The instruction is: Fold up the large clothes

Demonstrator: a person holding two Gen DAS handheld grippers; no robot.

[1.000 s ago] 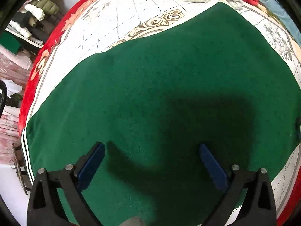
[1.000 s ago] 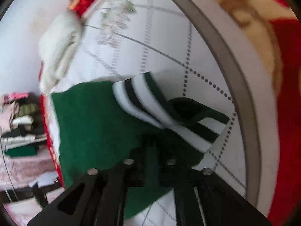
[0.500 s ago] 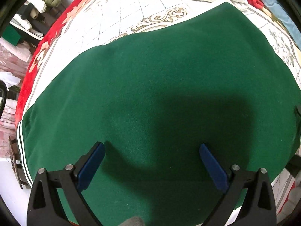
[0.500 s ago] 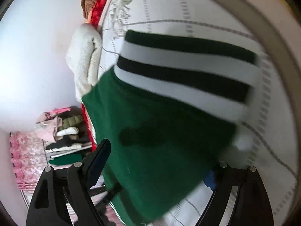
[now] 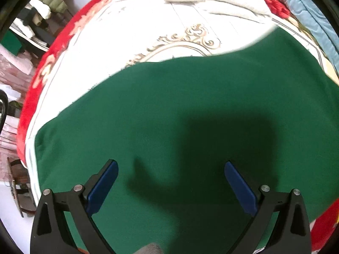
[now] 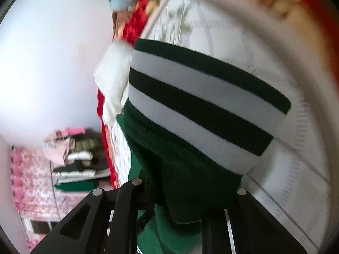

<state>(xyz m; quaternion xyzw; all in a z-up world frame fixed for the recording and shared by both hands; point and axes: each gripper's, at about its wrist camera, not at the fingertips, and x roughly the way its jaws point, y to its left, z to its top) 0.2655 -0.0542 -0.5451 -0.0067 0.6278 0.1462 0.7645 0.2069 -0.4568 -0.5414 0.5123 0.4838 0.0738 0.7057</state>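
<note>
Green sweater [image 5: 190,110] lay flat on the bed blanket [image 5: 131,36], one striped cuff [image 6: 203,108] lifted.
Left gripper [image 5: 170,182] hovered over the body with jaws spread wide, holding nothing. Right gripper [image 6: 186,199] had the sleeve draped between its fingers; couldn't tell if it was pinching. Cuff pointed up and away from the right camera, showing two white bands between dark ones. Sweater's long axis unclear. No readable text.

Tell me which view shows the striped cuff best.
Right wrist view: the striped cuff fills the frame, draped over the right hand-held gripper. Left wrist view shows only the green garment's plain body, no cuff.
</note>
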